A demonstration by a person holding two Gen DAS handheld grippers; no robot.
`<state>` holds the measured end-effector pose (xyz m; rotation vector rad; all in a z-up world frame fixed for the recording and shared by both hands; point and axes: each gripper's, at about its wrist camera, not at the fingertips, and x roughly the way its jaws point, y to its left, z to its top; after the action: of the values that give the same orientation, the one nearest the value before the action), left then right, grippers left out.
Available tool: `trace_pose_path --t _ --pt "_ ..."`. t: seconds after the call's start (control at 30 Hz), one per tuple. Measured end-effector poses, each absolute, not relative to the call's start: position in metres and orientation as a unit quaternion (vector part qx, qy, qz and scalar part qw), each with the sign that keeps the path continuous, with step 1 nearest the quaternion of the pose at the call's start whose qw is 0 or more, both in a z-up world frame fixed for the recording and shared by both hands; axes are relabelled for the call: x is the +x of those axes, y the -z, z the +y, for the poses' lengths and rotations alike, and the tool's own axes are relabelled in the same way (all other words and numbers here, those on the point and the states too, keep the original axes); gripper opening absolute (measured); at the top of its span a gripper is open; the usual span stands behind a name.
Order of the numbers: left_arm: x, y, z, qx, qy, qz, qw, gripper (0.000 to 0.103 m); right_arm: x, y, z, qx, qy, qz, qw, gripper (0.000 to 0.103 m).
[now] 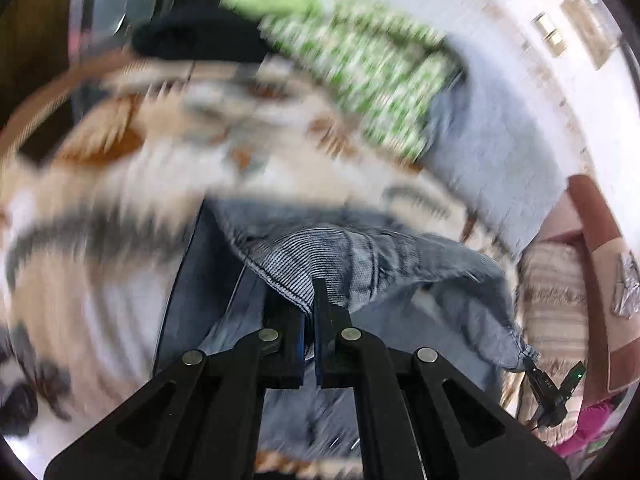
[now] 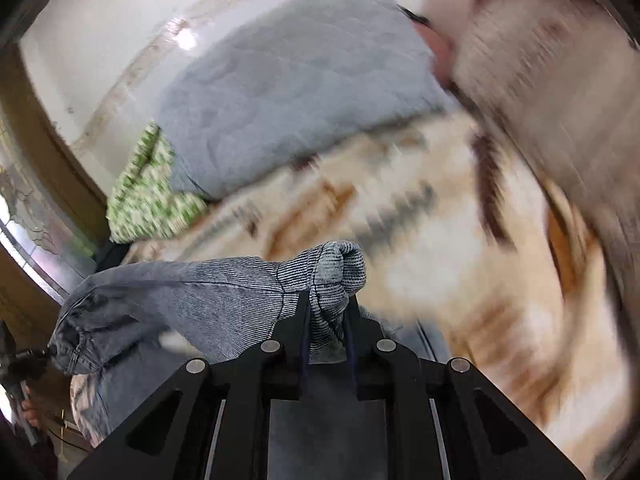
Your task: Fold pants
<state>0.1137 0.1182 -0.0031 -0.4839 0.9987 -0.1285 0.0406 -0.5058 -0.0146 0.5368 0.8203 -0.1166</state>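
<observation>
The pants are blue-grey ribbed denim [image 1: 360,256], held up in the air between both grippers above a patterned bedspread. My left gripper [image 1: 308,300] is shut on one end of the pants' edge. My right gripper [image 2: 328,300] is shut on the other end, with a bunch of fabric [image 2: 340,268] pinched between its fingers. The pants [image 2: 180,292] hang stretched from one gripper to the other. The right gripper shows small at the far right of the left wrist view [image 1: 536,372], and the left gripper at the left edge of the right wrist view [image 2: 36,354]. Both views are motion-blurred.
A beige, orange and grey patterned bedspread [image 1: 120,208] lies below. A grey quilted pillow [image 2: 288,80] and a green-and-white pillow [image 1: 360,68] lie at the head of the bed. A black item [image 1: 200,36] lies beside them. A white wall [image 2: 100,32] is behind.
</observation>
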Motion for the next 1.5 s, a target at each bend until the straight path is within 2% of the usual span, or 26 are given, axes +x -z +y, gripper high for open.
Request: trace_pose_path --t 0.1,0.2,0.27,0.33,0.37,0.43,0.47,0.5,0.67,0.97,1.0,1.03,1.07,1.1,1.13,1.2,1.27,1.37,1.5 --pt "0.099 0.029 0.128 -0.246 0.050 0.510 0.823 0.002 0.015 0.036 -0.501 0.271 0.066 0.422 0.862 0.020" --pt "0.082 0.030 0.138 -0.252 0.044 0.517 0.817 0.005 -0.003 0.029 -0.488 0.258 0.070 0.426 0.864 0.025" --pt "0.070 0.026 0.146 -0.259 0.045 0.519 0.813 0.014 -0.015 0.018 -0.481 0.250 0.076 0.421 0.869 0.030" --pt "0.054 0.026 0.155 -0.289 0.050 0.523 0.801 0.018 -0.025 0.006 -0.472 0.249 0.073 0.413 0.873 0.043" --pt "0.047 0.024 0.157 -0.314 0.061 0.522 0.791 0.020 -0.027 0.000 -0.466 0.254 0.062 0.405 0.876 0.045" --pt "0.043 0.023 0.156 -0.337 0.072 0.517 0.783 0.033 -0.023 -0.005 -0.453 0.266 0.035 0.400 0.876 0.061" --pt "0.042 0.022 0.151 -0.346 0.077 0.516 0.780 0.045 -0.017 -0.006 -0.443 0.272 0.018 0.401 0.874 0.064" --pt "0.044 0.021 0.146 -0.354 0.084 0.515 0.776 0.048 -0.009 -0.004 -0.433 0.280 -0.002 0.405 0.870 0.066" --pt "0.058 0.019 0.116 -0.376 0.108 0.520 0.759 0.056 0.041 0.020 -0.388 0.338 -0.076 0.426 0.836 0.066" --pt "0.098 0.049 0.104 -0.376 0.058 0.539 0.751 0.056 0.102 0.071 -0.359 0.418 -0.068 0.438 0.793 0.067" --pt "0.105 0.053 0.103 -0.374 0.052 0.541 0.751 0.056 0.105 0.073 -0.359 0.421 -0.071 0.434 0.793 0.067" --pt "0.110 0.056 0.103 -0.372 0.050 0.542 0.752 0.055 0.110 0.076 -0.357 0.416 -0.068 0.435 0.796 0.061" --pt "0.118 0.057 0.100 -0.365 0.052 0.542 0.755 0.043 0.115 0.078 -0.356 0.411 -0.065 0.439 0.796 0.055" --pt "0.122 0.057 0.099 -0.359 0.055 0.543 0.757 0.033 0.120 0.079 -0.356 0.408 -0.067 0.445 0.795 0.026" --pt "0.129 0.052 0.097 -0.346 0.057 0.542 0.764 0.027 0.124 0.078 -0.355 0.401 -0.068 0.449 0.796 0.006" --pt "0.130 0.036 0.101 -0.347 0.073 0.523 0.775 0.022 0.124 0.057 -0.358 0.392 -0.080 0.425 0.812 0.006" --pt "0.124 0.014 0.105 -0.348 0.098 0.495 0.790 0.020 0.114 0.025 -0.361 0.391 -0.107 0.386 0.828 0.006" --pt "0.102 -0.010 0.110 -0.331 0.124 0.475 0.806 0.020 0.087 -0.006 -0.356 0.365 -0.133 0.372 0.843 0.006" --pt "0.066 0.020 0.127 -0.308 0.109 0.497 0.804 0.020 0.035 0.003 -0.341 0.342 -0.150 0.405 0.835 0.007"
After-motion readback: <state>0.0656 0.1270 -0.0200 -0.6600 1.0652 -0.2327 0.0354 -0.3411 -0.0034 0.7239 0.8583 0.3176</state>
